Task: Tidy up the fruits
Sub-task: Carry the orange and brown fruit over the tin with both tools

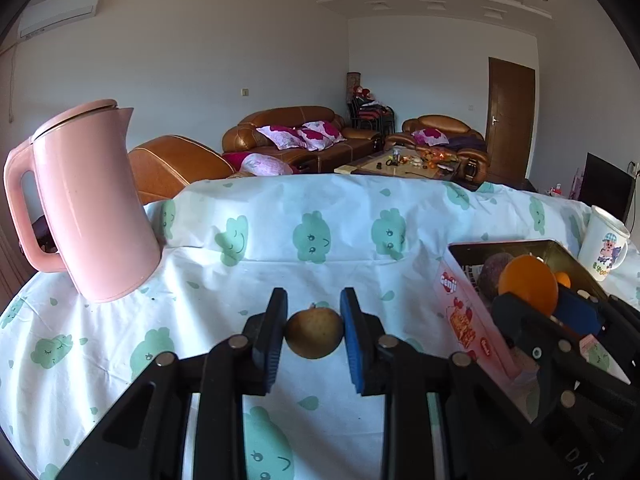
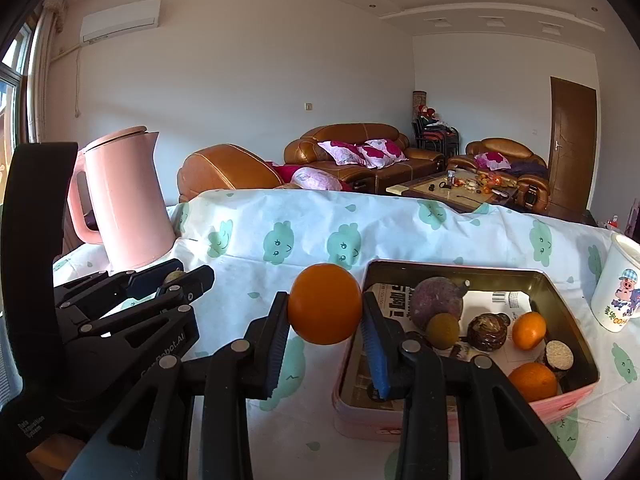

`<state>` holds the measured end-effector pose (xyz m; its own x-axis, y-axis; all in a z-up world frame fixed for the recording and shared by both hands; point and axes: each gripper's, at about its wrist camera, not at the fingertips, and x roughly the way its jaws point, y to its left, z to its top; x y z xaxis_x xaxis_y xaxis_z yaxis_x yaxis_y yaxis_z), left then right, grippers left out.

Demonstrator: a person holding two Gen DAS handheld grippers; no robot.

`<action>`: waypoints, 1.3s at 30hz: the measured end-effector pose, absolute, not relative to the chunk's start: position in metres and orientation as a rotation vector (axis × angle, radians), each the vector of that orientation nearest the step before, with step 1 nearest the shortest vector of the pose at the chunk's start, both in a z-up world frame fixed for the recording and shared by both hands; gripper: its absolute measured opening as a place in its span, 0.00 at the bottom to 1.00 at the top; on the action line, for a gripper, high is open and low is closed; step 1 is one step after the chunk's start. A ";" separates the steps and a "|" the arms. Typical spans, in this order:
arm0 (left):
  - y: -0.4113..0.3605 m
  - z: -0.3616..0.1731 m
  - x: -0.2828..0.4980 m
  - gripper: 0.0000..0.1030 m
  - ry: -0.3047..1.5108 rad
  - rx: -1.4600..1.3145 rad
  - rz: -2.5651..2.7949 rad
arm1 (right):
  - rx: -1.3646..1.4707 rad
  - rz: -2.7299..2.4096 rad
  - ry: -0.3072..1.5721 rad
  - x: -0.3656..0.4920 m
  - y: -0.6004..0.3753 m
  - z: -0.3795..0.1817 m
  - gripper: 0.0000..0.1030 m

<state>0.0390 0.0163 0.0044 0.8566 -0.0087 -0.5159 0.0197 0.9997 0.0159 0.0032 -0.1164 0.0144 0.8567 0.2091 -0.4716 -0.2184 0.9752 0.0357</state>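
The right claw [image 2: 325, 332] grips an orange [image 2: 325, 303] just left of the pink tin [image 2: 560, 402].

The kettle [image 1: 92, 204] is pink. The tablecloth [image 1: 280, 272] is white with green cloud faces. The orange [image 2: 325, 304] is bright orange (the tin [image 2: 464, 416] is pink outside). The gripper pads [image 1: 354, 336] are blue.

Cloud-print tablecloth [image 2: 304, 216]: kettle [image 2: 128, 200], tin [image 2: 568, 398], mug [image 2: 616, 292].

Both tools [image 1: 314, 334] [image 2: 325, 316] clamped, side by side
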 end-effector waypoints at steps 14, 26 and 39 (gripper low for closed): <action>-0.027 0.007 0.030 0.28 0.532 0.038 -0.073 | -0.004 0.171 0.492 -0.007 -0.168 0.016 0.36; -0.073 0.008 0.024 0.28 0.523 0.062 -0.138 | -0.029 0.143 0.476 -0.017 -0.204 0.019 0.36; -0.118 0.009 0.026 0.28 0.529 0.077 -0.214 | -0.011 0.078 0.474 -0.021 -0.249 0.020 0.36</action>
<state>0.0261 -0.1184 0.0086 0.8418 -0.1822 -0.5082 0.2219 0.9749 0.0180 -0.0213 -0.2493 0.0205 0.8868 0.0729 -0.4563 -0.0780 0.9969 0.0078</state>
